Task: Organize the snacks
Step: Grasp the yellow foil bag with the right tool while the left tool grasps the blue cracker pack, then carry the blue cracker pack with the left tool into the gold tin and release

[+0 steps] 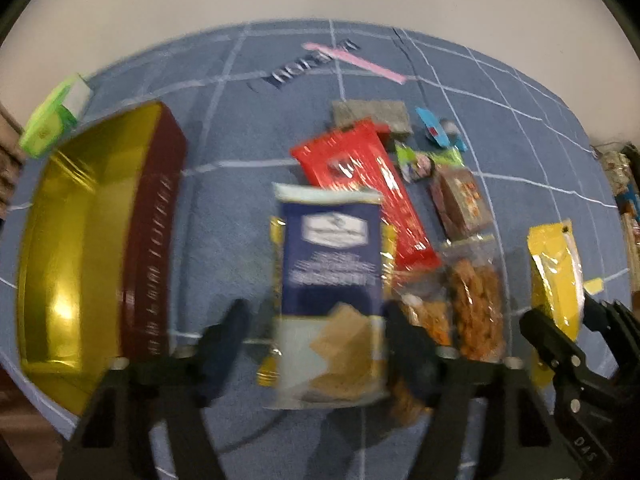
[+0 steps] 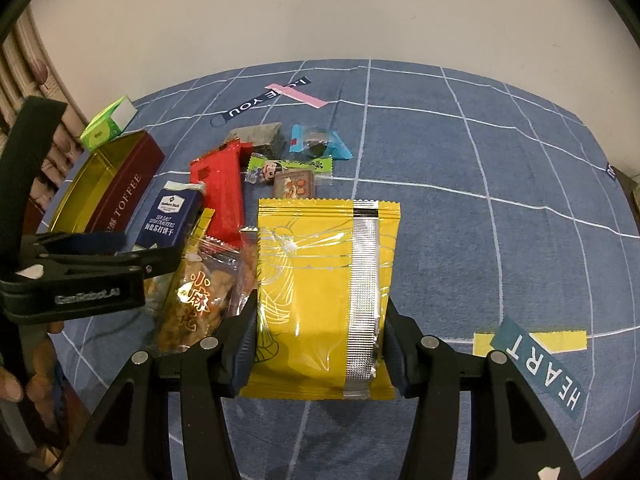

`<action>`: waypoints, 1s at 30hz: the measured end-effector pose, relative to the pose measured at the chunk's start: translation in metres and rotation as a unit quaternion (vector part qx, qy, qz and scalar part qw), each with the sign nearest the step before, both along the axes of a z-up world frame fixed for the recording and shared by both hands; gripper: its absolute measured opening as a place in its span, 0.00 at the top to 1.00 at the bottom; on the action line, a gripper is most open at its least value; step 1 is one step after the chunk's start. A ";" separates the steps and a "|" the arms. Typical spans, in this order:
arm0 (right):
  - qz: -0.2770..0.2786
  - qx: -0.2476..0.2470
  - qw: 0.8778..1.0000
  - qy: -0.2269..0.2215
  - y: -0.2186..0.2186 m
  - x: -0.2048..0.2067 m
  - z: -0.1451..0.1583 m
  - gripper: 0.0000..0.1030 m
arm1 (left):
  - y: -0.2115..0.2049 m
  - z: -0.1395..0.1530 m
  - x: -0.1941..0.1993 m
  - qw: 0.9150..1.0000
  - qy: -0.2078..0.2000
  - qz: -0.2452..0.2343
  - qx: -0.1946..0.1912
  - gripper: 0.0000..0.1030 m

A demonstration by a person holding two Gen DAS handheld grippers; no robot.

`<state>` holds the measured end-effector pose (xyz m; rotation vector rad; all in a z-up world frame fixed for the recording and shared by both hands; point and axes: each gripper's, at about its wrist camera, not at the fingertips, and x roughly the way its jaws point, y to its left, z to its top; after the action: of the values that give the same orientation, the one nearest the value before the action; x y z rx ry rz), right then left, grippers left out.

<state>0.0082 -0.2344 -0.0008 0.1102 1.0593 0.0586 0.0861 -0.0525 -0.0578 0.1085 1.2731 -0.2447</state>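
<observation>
- Where the blue checked cloth (image 2: 500, 168) covers the surface, loose snacks are seen gathered near its middle, left of the right gripper.
- Right gripper (image 2: 320, 344): jaws part closed, with both pads pressed on the sides of the yellow pouch (image 2: 316, 280), which is held flat with its silver seam to the right.
- Left gripper (image 1: 316, 320): jaws set part way in. The cracker pack (image 1: 332, 276) lies between the fingers (image 1: 230, 328). The view is blurred, so whether the pads press on it cannot be told.
- Cracker pack: navy and pale blue, lying partly on a thin yellow packet, with its top edge over the lower part of the red packet (image 1: 360, 176).
- Tin (image 1: 80, 240): dark red outside and gold inside, open, standing at the left edge of the cloth, well apart from the pouch and near the cracker pack.
- Green box (image 2: 106, 124): set just behind the tin.
- Clear bags of fried twists (image 2: 196, 292): lying between the cracker pack and the pouch, just beside the right gripper's left finger.
- Small sweets: a grey block (image 2: 260, 136), a blue wrapper (image 2: 318, 142), a green wrapper (image 2: 288, 168) and a brown square (image 2: 294, 186), grouped behind the pouch.
- Person's hand (image 2: 24, 368): seen on the left gripper's handle.
</observation>
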 end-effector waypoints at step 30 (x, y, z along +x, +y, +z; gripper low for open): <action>-0.007 -0.017 1.000 -0.007 0.005 -0.002 -0.002 0.52 | 0.054 0.066 -0.009 0.998 -0.062 0.008 -0.011 0.50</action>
<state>0.0062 -0.2294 -0.0032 0.0869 1.0451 0.0292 0.0772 0.0017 0.0079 0.0935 1.1465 -0.2343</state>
